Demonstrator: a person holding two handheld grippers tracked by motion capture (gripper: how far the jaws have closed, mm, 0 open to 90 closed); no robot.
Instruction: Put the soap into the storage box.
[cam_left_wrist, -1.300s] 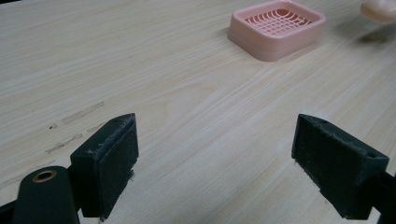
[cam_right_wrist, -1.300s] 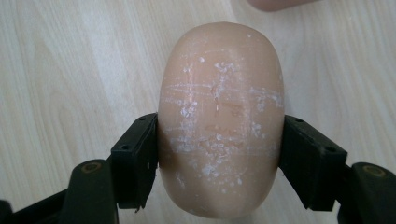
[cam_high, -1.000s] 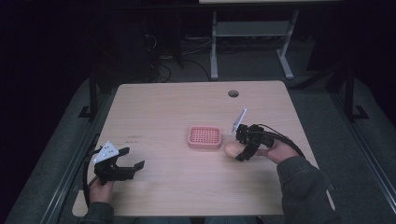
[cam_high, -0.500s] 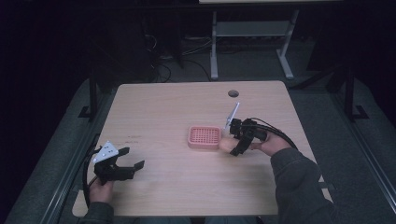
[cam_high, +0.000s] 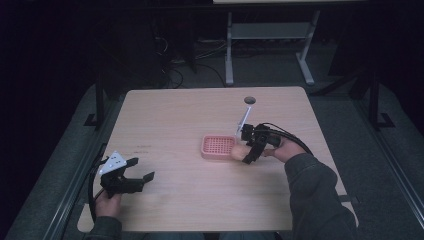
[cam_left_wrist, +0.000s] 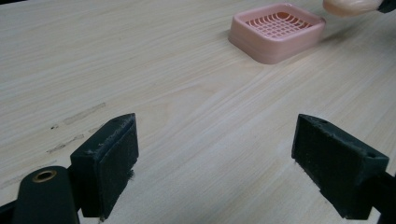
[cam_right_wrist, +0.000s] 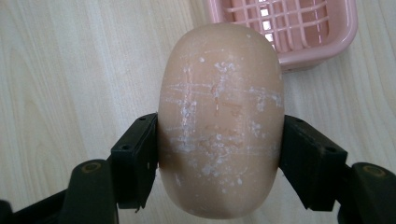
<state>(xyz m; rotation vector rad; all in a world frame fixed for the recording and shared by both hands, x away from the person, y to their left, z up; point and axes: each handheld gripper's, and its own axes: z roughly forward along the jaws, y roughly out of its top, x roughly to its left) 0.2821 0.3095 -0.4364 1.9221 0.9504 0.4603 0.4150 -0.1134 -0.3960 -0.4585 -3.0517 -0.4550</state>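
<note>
Your right gripper has its jaws clamped on the sides of the soap, whose long axis runs straight out ahead of the fingers. The pink dish lies just beyond the soap's far tip and a little to the fingers' right in the right gripper view; the soap's tip is just short of the dish rim, so the coming move is forward and slightly across. This hand is far nearer; your left gripper rests well away with its jaws wide apart and empty. Compared with a second ago, the soap has edged closer to the dish, while the left gripper has not shifted.
</note>
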